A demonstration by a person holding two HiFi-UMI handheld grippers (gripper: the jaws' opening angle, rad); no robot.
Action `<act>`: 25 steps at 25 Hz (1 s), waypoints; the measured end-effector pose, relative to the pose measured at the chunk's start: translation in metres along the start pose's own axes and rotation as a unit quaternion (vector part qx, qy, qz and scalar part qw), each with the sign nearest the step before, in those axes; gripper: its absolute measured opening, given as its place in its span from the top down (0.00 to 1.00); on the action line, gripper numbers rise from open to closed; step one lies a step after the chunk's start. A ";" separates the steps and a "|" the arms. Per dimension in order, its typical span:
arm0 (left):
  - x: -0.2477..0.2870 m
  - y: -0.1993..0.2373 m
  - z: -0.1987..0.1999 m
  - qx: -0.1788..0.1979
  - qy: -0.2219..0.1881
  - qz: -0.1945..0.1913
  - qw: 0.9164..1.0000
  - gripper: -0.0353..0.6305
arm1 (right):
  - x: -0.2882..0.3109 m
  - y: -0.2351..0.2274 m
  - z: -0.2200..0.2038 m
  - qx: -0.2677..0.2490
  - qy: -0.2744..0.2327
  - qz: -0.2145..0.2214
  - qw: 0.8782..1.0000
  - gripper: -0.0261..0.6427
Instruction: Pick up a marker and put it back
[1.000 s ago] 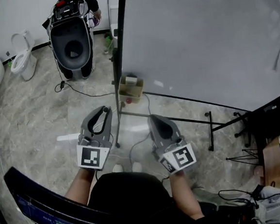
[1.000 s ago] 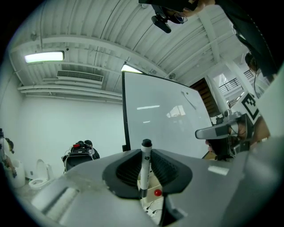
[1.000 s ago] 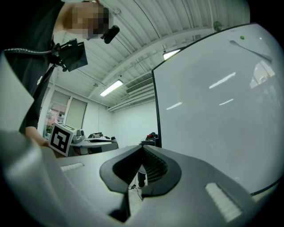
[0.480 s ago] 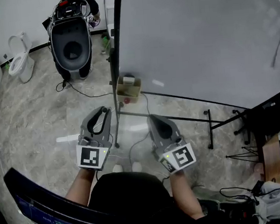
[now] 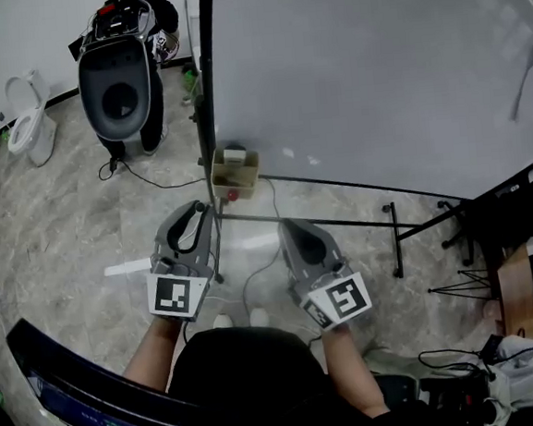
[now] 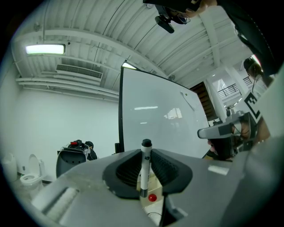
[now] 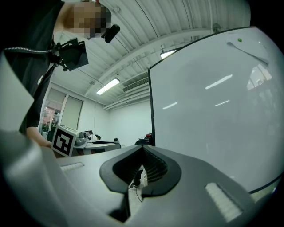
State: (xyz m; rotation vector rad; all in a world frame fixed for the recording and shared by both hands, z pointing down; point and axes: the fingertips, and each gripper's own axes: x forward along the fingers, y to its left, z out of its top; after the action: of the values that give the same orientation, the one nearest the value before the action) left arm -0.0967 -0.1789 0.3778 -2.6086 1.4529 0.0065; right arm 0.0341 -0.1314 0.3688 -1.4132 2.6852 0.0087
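Trouble from here most likely starts at the whiteboard (image 5: 374, 68): its stand has legs and a low rail running across the floor in front of you, and a careless reach could knock the frame and shake what hangs on it. The cardboard box (image 5: 230, 172) sits at the board's lower left corner, against the upright post. It looks like the place the marker goes back to. It is small and light, so coming in off-centre could tip it or send the marker past its rim onto the floor.

Your left gripper (image 5: 199, 209) pinches the marker (image 6: 144, 170) at a narrow width. The marker stands nearly upright between the ribbed pads with its black cap on top. The pads hold only its lower part, so a quick swing could make it pivot or slide out before you reach the box. Your right gripper (image 5: 293, 225) has its jaws drawn together on nothing, so it cannot catch a slip.

Count, from big to small:
- one whiteboard
- two grippers
- one cardboard box
- one marker
- one small red round thing (image 6: 152, 198), seen past the left jaws by the box; what it is I cannot tell
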 end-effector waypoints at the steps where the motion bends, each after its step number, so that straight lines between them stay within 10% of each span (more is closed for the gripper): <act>1: 0.004 -0.001 -0.001 0.001 0.000 -0.003 1.000 0.84 | 0.000 -0.002 0.000 0.000 0.000 -0.002 1.000 0.95; 25: 0.098 -0.029 -0.042 0.026 0.013 -0.066 0.997 0.84 | -0.017 -0.064 -0.016 0.002 0.019 -0.073 0.997 0.95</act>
State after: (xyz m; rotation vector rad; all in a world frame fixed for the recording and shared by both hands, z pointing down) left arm -0.0230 -0.2524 0.4156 -2.6673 1.2675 -0.0799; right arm 0.0944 -0.1549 0.3887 -1.6203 2.6036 -0.0351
